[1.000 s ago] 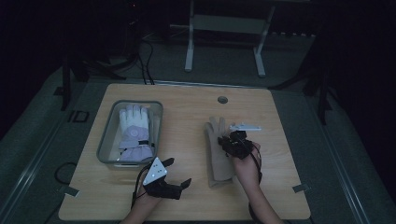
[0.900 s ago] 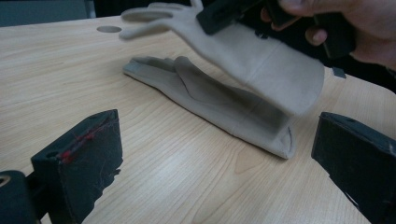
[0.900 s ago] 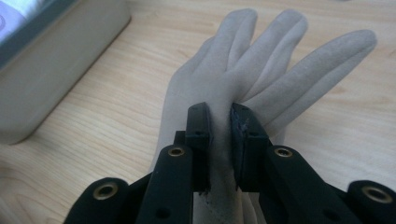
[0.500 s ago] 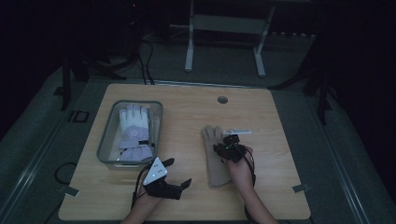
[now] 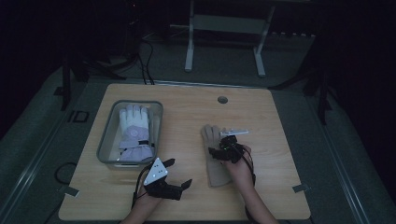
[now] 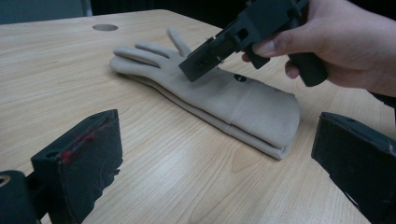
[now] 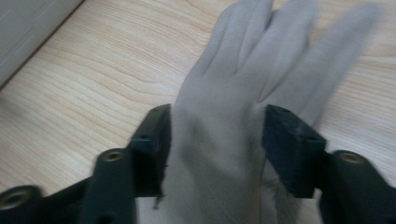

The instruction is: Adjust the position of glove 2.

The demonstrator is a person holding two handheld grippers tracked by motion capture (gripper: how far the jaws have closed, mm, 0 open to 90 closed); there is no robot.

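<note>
Right hand-held gripper (image 7: pixel 217 140), jaws just opening and straddling the beige glove (image 7: pixel 233 116) on the worktop (image 5: pixel 187 116), should lift straight up; left hand-held gripper (image 6: pixel 219 154) waits open beside the glove's cuff.

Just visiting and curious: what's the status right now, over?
Right gripper jaws just opening, astride flat beige fabric glove on wooden table. Left gripper open, idle. White glove in clear bin. Nothing obstructing.
</note>
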